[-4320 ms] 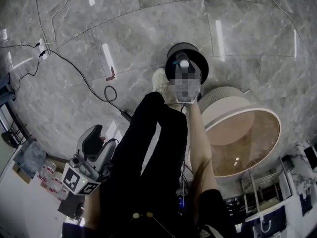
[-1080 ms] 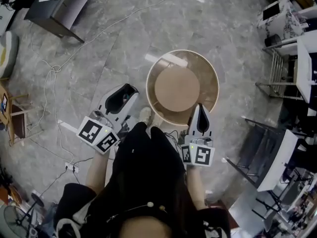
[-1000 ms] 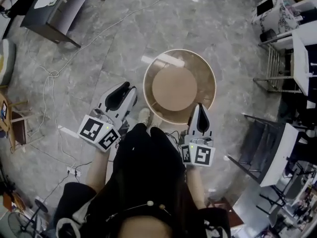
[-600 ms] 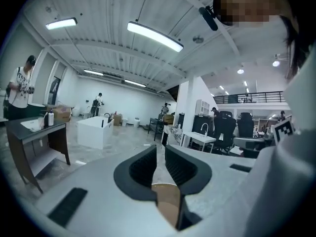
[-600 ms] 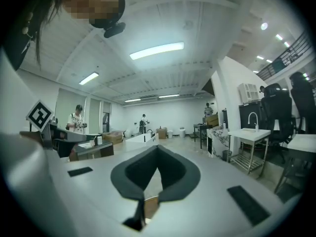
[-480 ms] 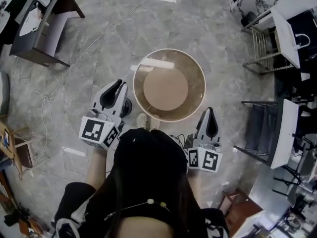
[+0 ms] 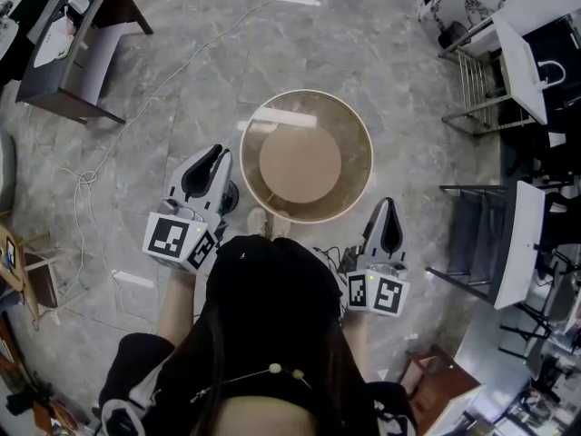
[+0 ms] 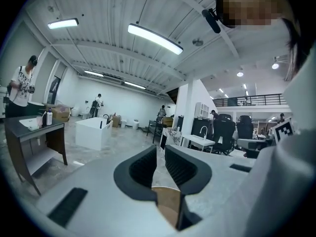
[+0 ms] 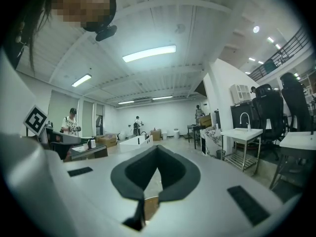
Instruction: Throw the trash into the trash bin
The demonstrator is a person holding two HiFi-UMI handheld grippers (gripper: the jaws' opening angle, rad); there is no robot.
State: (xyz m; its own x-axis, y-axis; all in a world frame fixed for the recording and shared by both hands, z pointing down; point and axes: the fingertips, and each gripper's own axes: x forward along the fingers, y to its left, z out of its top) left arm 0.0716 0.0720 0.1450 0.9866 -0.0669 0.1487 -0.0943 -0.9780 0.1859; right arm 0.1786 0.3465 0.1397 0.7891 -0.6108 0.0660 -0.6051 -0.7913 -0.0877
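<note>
No trash shows in any view. A round table point(image 7: 359, 125) with a brownish top stands on the floor in front of the person. My left gripper point(image 7: 207, 160) is held level just left of its rim. In the left gripper view the left gripper point(image 8: 161, 151) has a narrow gap between its dark pads point(image 8: 144, 168), and nothing is in it. My right gripper point(image 7: 385, 209) hangs off the table's lower right rim. In the right gripper view the tips of the right gripper point(image 9: 157, 150) meet, empty. A strip of the brown table top point(image 8: 168, 206) shows under the left jaws.
A dark desk point(image 7: 77, 48) stands at the upper left and cables point(image 7: 91, 180) trail over the marble floor. White tables and chairs point(image 7: 536, 234) and a metal rack point(image 7: 477, 89) crowd the right. Far off are people, a white tub point(image 8: 94, 132) and a sink stand point(image 9: 242, 137).
The right gripper has drawn back down and right, off the table's rim. The left gripper has shifted slightly and rolled more upright. The table sits a little further left in the head view.
</note>
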